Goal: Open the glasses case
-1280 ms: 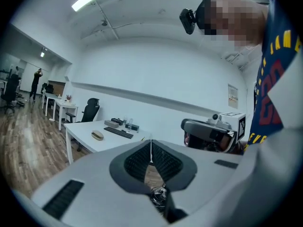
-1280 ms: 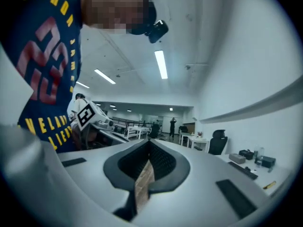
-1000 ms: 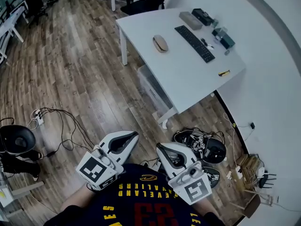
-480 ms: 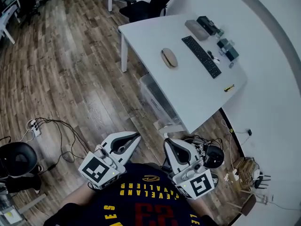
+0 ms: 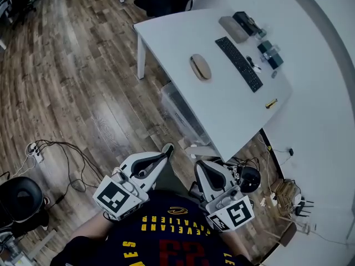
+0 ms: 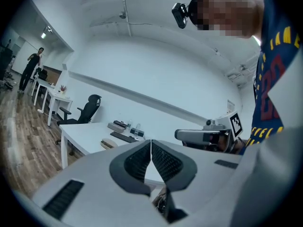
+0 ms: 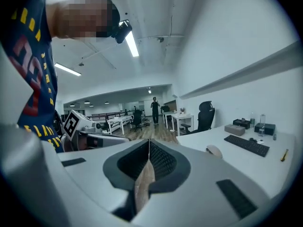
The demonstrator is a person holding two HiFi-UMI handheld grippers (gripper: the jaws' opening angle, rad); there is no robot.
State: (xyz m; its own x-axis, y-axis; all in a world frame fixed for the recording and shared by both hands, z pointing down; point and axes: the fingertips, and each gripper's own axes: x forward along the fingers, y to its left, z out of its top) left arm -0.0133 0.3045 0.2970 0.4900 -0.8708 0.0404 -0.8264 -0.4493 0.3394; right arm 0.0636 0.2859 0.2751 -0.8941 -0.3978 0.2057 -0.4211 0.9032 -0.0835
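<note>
One keyboard (image 5: pixel 238 64), one case (image 5: pixel 200 66) and one pen (image 5: pixel 270 103) are counted on the desk (image 5: pixel 177 40). Two grippers are seen: left gripper (image 5: pixel 168 148), right gripper (image 5: pixel 198 164).

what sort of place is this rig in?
Most likely an open-plan office: a white desk with a keyboard on it, a black office chair and a long wood floor.

Here they come, closing in on the white rectangular desk (image 5: pixel 222 110)! The white left gripper (image 5: pixel 168 148) has swung forward from out over the wood floor and now sits just short of the desk's near edge. The white right gripper (image 5: pixel 201 167) has come up with it, right by the desk's nearest corner. The tan oval glasses case (image 5: pixel 200 66) on the desk is nearer both of them now, though well apart yet.
</note>
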